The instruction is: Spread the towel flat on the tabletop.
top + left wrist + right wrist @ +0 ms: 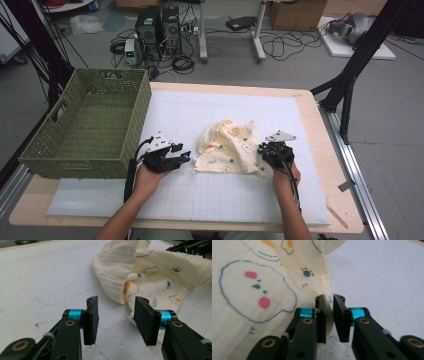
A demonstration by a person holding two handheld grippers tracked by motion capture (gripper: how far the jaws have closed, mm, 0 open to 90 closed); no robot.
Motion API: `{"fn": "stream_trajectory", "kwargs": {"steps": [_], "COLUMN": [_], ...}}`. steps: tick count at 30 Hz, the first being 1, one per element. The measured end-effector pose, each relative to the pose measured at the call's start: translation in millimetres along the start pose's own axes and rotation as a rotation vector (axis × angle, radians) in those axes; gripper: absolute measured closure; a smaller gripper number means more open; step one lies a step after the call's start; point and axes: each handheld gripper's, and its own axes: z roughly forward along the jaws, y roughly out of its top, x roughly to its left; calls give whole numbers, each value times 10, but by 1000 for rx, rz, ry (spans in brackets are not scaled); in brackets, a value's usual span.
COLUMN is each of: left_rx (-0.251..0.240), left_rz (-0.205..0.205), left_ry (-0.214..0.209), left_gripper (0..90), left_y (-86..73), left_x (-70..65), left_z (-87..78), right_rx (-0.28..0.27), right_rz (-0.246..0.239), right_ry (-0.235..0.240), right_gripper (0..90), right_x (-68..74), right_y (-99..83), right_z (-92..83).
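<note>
Cloth [229, 147] was the business of this moment: a cream piece printed with little animals and paw marks, lying crumpled at the middle of the table [305, 107], not yet folded or flattened and not yet in the basket. At the centre-right of the high view, the right hand-held gripper [264, 150] sat against the cloth's right edge. In the right gripper view its jaws stood nearly together at lower centre, a slim gap between them, with the cloth's hem right at their tips; whether the fabric was really pinched there could not be told. The left hand-held gripper [186, 156], left of centre in the high view, waited just short of the cloth's left side. In the left gripper view its jaws stood half apart with nothing between them, the bunched fabric just ahead. Further out, the green woven basket [75, 155] sat at the left of the table. By my judgement only the approach was done; a firm grip on both sides, the lift and whatever came after were still left.
</note>
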Motion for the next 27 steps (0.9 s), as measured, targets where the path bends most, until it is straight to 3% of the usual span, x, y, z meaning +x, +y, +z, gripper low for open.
{"fn": "stream_trajectory", "kwargs": {"steps": [5, 8, 12, 15, 19, 21, 23, 25, 26, 27], "left_rx": [22, 40, 71, 99, 176, 220, 219, 219, 222, 224], "left_rz": [-15, -10, 27, 32, 68, 107, 131, 138, 148, 153], "left_ry": [-22, -45, -59, -73, -58, -43, -48, -67, -62, -62], "left_gripper": [527, 513, 507, 503, 497, 505, 552, 711, 852, 852], "left_y": [-10, -6, 5, 8, -3, -5, 1, 2, 4, 4], "left_x": [-23, -81, -179, -253, -345, -396, -422, -430, -437, -436], "left_z": [38, 72, 153, 225, 376, 436, 447, 442, 433, 422], "right_rx": [-43, -84, -98, -109, -96, -90, -78, -73, -63, -63], "right_rz": [2, 23, 17, 17, 27, 28, 16, 15, 12, 12], "right_ry": [3, 47, 79, 97, 119, 127, 129, 138, 140, 140], "right_gripper": [643, 608, 587, 560, 538, 537, 535, 532, 530, 530], "right_x": [-13, -35, -25, -20, -22, -10, 4, 15, 27, 27], "right_y": [-17, -88, -155, -227, -282, -294, -297, -301, -307, -307], "right_z": [-121, -311, -420, -481, -474, -452, -431, -404, -387, -387]}}
